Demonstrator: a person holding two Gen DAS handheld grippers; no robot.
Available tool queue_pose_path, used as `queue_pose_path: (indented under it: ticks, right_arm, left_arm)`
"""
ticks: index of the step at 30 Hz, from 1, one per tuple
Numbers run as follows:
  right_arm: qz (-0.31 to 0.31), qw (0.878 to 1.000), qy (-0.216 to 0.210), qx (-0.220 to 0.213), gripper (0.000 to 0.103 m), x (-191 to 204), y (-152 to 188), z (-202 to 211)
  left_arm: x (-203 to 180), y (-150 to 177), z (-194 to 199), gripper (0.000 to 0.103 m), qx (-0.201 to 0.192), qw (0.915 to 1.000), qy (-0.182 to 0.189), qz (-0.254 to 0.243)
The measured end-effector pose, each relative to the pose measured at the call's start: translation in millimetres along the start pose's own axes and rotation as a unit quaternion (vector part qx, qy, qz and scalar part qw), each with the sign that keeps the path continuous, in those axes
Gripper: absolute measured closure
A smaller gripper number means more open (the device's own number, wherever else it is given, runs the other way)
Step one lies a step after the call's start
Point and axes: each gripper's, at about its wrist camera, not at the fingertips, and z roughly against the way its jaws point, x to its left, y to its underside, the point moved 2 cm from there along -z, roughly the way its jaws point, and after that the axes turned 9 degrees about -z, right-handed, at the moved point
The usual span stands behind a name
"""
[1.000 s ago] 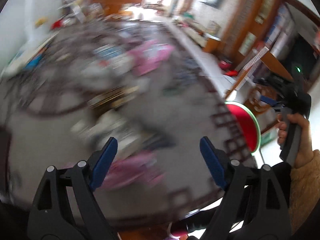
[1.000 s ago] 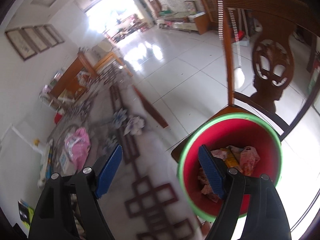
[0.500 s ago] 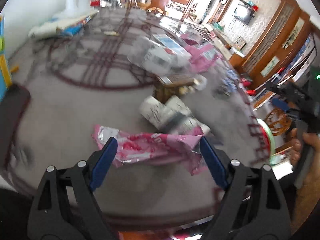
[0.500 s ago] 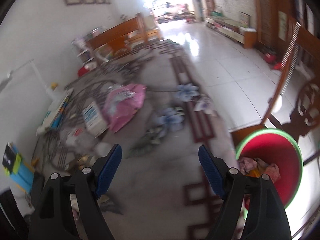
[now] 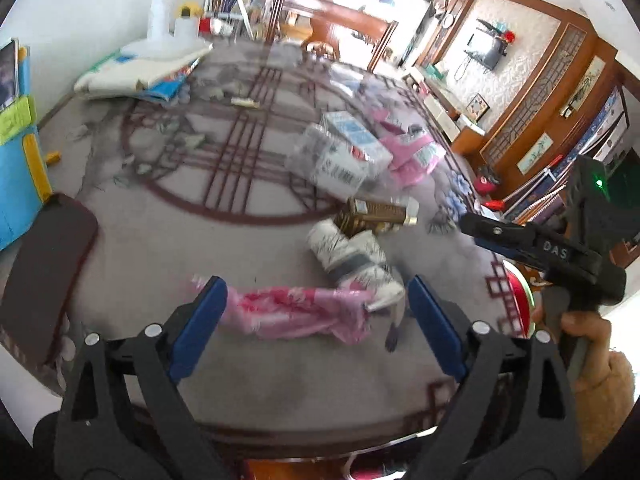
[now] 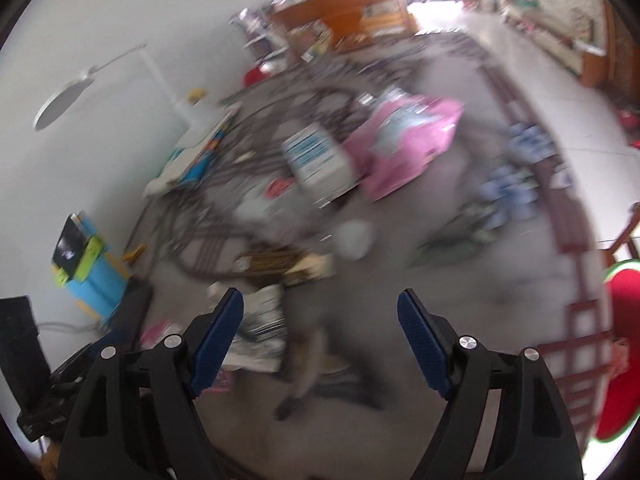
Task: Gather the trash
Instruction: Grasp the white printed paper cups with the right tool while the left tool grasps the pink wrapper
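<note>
A crumpled pink wrapper [image 5: 296,312] lies on the grey patterned tablecloth [image 5: 160,240], right in front of my open, empty left gripper [image 5: 316,304]. Behind it lie white patterned paper cups [image 5: 348,258] and a brown carton [image 5: 376,214]. My right gripper [image 6: 320,320] is open and empty above the table; it also shows in the left wrist view [image 5: 532,244] at the right. The red bin with a green rim [image 6: 620,352] stands off the table's right edge, and its rim shows in the left wrist view [image 5: 518,296]. The right wrist view is blurred.
Further back lie a white and blue box [image 5: 348,148] in clear wrap and a pink bag [image 5: 412,152]. Books [image 5: 148,76] lie at the far left edge, next to a blue and yellow toy [image 5: 16,152]. A dark pad [image 5: 44,276] lies at the near left.
My left gripper has come closer to the pink wrapper. My right gripper has swung left, away from the red bin and over the table.
</note>
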Motion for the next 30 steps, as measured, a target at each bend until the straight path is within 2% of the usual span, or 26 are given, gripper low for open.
queue_pose_path:
  ticks: [3,5,9,13,15,17,18,19,21,26,30]
  right_arm:
    - [-0.001,0.999,-0.019,0.026,0.027,14,5,-15]
    - [-0.003,0.999,-0.028,0.046,0.027,22,8,-29]
    - [0.013,0.997,-0.033,0.071,0.027,42,14,-48]
    - [0.052,0.995,-0.02,0.083,0.027,62,24,-64]
    - [0.073,0.993,0.002,0.092,0.026,68,31,-76]
    - [0.086,0.991,0.016,0.1,0.037,69,36,-83]
    - [0.085,0.991,0.015,0.106,0.054,67,37,-85]
    - [0.081,0.99,0.011,0.111,0.06,65,37,-84]
    - [0.065,0.993,0.007,0.099,0.066,57,32,-74]
    - [0.018,0.997,-0.027,0.073,0.067,32,21,-42]
    - [0.018,0.999,-0.007,0.039,0.066,10,17,-16]
  left_arm:
    - [16,17,-13,0.014,0.019,0.9965,0.026,0.077]
    - [27,28,-18,0.014,0.015,0.9922,0.023,0.122]
    - [18,26,-10,0.014,-0.027,0.9957,-0.007,0.088]
    - [25,27,-12,0.014,-0.029,0.9946,-0.015,0.098]
    - [24,27,-13,0.014,-0.03,0.9949,-0.018,0.094]
    - [24,27,-17,0.014,-0.023,0.9954,-0.023,0.09]
    - [24,27,-18,0.014,-0.022,0.9955,-0.02,0.09]
    - [24,28,-19,0.014,-0.02,0.9953,-0.018,0.093]
    - [25,29,-21,0.014,-0.014,0.9955,-0.018,0.092]
    - [31,33,-34,0.014,0.005,0.9933,-0.011,0.115]
    - [39,28,-47,0.014,0.012,0.9888,-0.008,0.149]
